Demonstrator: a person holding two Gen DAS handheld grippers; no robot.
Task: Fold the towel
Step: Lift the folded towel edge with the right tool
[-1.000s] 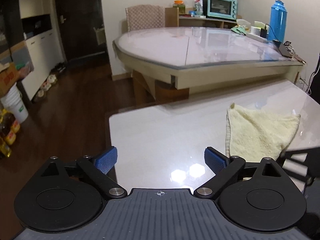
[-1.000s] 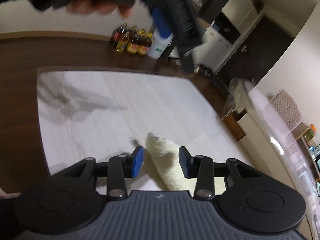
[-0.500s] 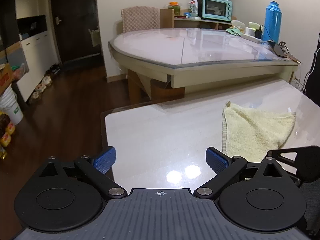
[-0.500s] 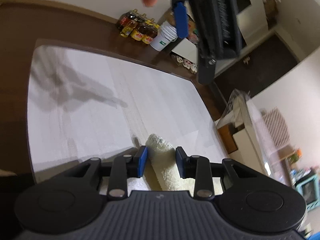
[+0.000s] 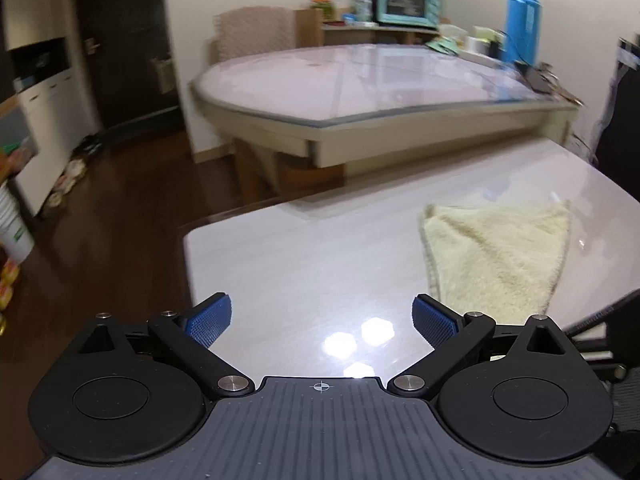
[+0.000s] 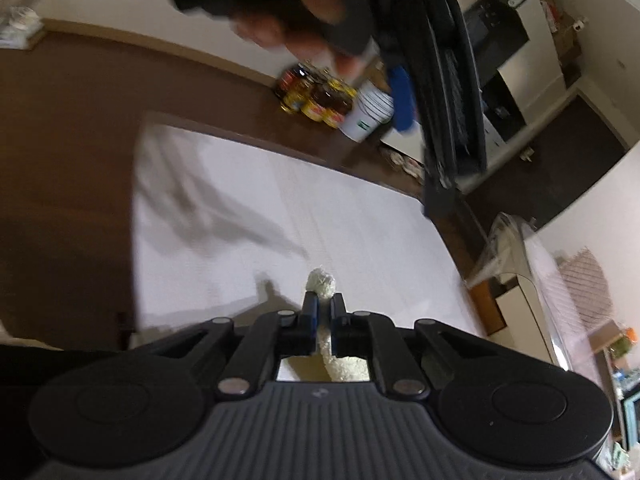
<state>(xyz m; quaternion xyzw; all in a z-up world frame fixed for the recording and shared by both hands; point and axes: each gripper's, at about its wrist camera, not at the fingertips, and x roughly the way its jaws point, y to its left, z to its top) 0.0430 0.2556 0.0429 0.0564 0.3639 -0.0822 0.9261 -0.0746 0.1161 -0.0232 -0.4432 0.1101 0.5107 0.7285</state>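
Note:
A pale yellow towel [image 5: 496, 256] lies on the white table [image 5: 304, 264], to the right of my left gripper [image 5: 322, 316]. The left gripper is open and empty, held above the table's near part. My right gripper [image 6: 323, 312] is shut on a corner of the towel [image 6: 320, 282], which bulges out past the fingertips and runs back between the fingers. The left gripper and the hand holding it show blurred at the top of the right wrist view [image 6: 440, 92].
A larger glass-topped table [image 5: 380, 80] stands beyond, with a blue thermos [image 5: 522, 20] and a teal toaster oven [image 5: 408, 2] behind it. Oil bottles [image 6: 316, 96] and a white bucket [image 6: 366, 114] stand on the dark wood floor. A black chair [image 5: 616, 120] is at the right.
My right gripper has closed on the towel's corner. The left gripper stayed open and shifted so the towel sits farther left in its view.

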